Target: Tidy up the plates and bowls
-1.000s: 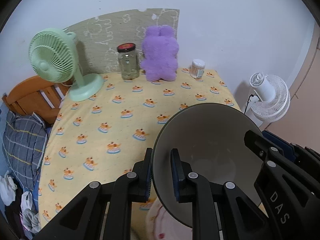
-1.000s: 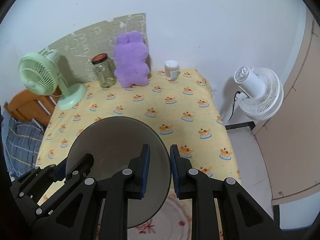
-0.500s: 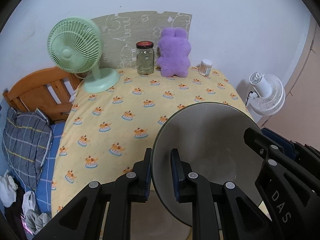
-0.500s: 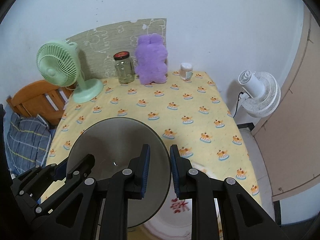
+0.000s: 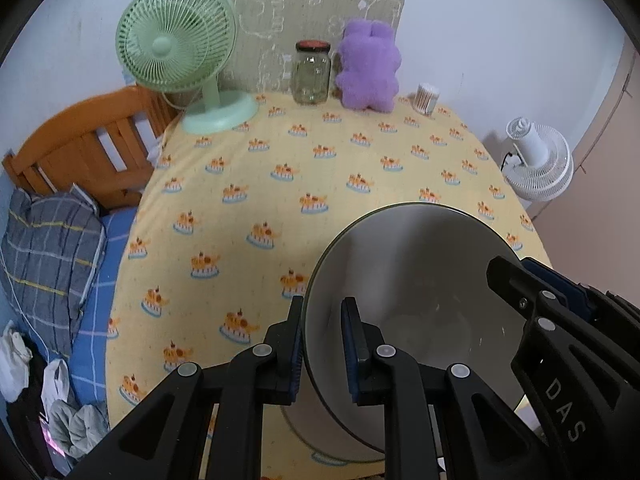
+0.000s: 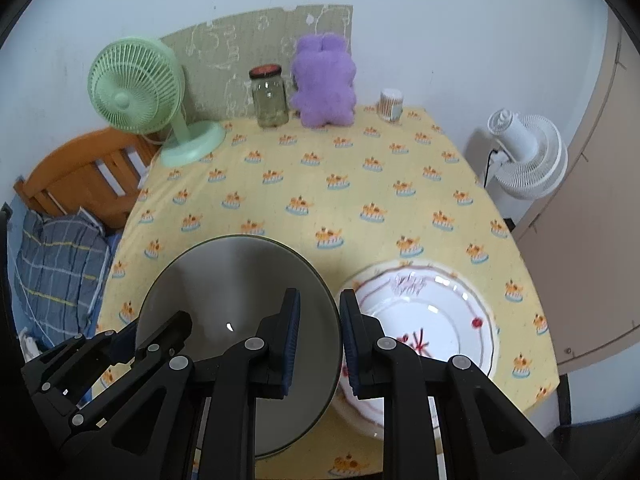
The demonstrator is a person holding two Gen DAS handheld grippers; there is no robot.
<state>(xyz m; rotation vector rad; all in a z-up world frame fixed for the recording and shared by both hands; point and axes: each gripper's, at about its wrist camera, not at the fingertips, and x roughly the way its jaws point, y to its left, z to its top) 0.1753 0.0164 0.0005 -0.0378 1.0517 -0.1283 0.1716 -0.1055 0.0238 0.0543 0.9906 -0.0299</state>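
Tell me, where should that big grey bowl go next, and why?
Probably down onto a bare patch of the yellow tablecloth. Both the left gripper and right gripper pinch the grey bowl by opposite rims, in the air beside the white plate.

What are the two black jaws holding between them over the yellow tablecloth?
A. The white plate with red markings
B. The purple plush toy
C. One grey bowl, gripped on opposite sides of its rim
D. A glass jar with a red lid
C: the left gripper and the right gripper each clamp the rim of the same grey bowl; the white plate lies on the cloth.
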